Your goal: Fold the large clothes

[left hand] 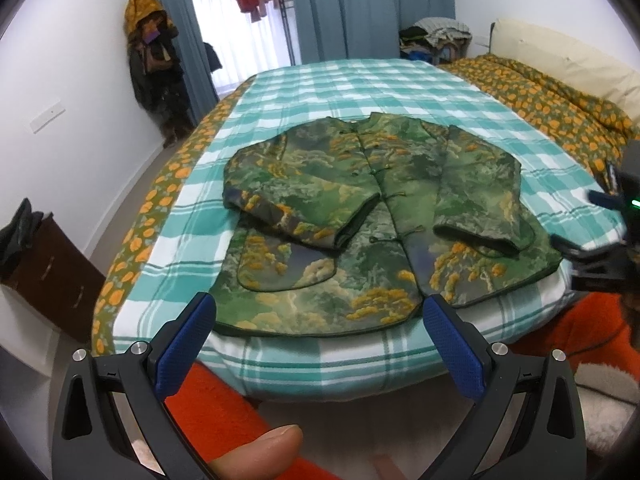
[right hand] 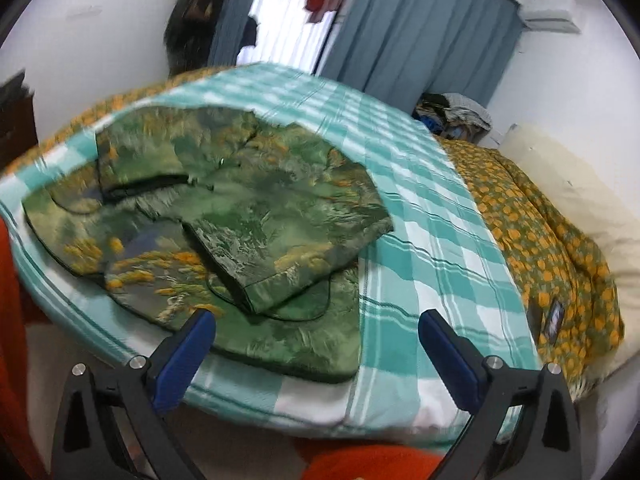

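Observation:
A green jacket point(left hand: 376, 208) with yellow tree patterns lies flat on the checked teal and white blanket point(left hand: 360, 84), both sleeves folded across its front. My left gripper point(left hand: 318, 308) hovers open just in front of the jacket's bottom hem, nothing between its blue pads point(left hand: 452, 344). In the right wrist view the same jacket point(right hand: 240, 220) lies to the left, and my right gripper point(right hand: 316, 324) stands open over its lower right corner and the blanket point(right hand: 420, 220), holding nothing. The right gripper's black body point(left hand: 608, 256) shows at the right edge of the left wrist view.
An orange-flowered quilt point(right hand: 540, 232) and a cream pillow point(left hand: 560, 60) lie on the bed's right side. A dark wooden cabinet point(left hand: 52, 276) stands at left, coats point(left hand: 156, 64) hang in the corner, and a pile of clothes point(left hand: 436, 36) sits beyond the bed. Orange fabric point(left hand: 224, 408) is below the grippers.

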Demonstrator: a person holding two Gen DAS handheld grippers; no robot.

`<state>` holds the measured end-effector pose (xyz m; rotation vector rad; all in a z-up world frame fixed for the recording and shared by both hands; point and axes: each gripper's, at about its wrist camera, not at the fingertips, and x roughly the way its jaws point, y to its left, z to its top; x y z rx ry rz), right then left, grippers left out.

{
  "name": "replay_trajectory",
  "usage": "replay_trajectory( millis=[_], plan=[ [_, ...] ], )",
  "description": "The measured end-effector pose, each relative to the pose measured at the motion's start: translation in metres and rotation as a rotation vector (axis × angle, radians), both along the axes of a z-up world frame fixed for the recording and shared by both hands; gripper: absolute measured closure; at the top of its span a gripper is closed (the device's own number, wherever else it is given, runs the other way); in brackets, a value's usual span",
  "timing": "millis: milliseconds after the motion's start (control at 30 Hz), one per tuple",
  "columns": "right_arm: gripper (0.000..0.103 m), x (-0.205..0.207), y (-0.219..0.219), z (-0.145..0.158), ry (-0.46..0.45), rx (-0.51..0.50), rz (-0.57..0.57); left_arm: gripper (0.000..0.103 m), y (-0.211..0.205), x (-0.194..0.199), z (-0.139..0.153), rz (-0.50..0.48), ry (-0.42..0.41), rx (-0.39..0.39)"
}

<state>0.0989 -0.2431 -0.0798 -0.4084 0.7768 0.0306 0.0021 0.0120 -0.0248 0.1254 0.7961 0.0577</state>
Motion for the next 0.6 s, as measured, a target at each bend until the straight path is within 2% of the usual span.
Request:
replay_trajectory(
  millis=[133,233,267,300,333,367,400,433,600],
  plan=[
    [0.001,0.05,0.026,-0.036,0.068,0.047,0.123,0.0,0.004,-0.002,0.002,0.008,0.005,-0.011],
    [0.001,0.089,0.039,-0.072,0.136,0.025,0.146,0.0,0.009,-0.005,0.003,0.022,-0.001,-0.019],
    [0.006,0.099,0.04,-0.081,0.157,0.03,0.143,0.0,0.012,-0.007,0.003,0.024,-0.001,-0.027],
    [0.025,0.108,0.039,-0.088,0.18,0.048,0.136,0.0,0.015,-0.008,0.003,0.023,0.003,-0.037],
    [0.037,0.115,0.037,-0.093,0.215,0.1,0.135,0.0,0.016,-0.009,0.002,0.026,0.005,-0.041],
    [0.057,0.117,0.033,-0.092,0.234,0.158,0.133,0.0,0.019,-0.01,0.001,0.031,0.007,-0.044],
    [0.086,0.116,0.031,-0.087,0.227,0.192,0.121,0.0,0.021,-0.009,-0.001,0.034,0.01,-0.043],
    [0.092,0.113,0.029,-0.078,0.208,0.21,0.111,0.0,0.02,-0.009,-0.003,0.034,0.012,-0.032],
    [0.093,0.082,-0.013,-0.004,0.036,0.304,0.036,0.0,0.013,-0.001,-0.012,-0.008,0.02,0.013]
  ],
)
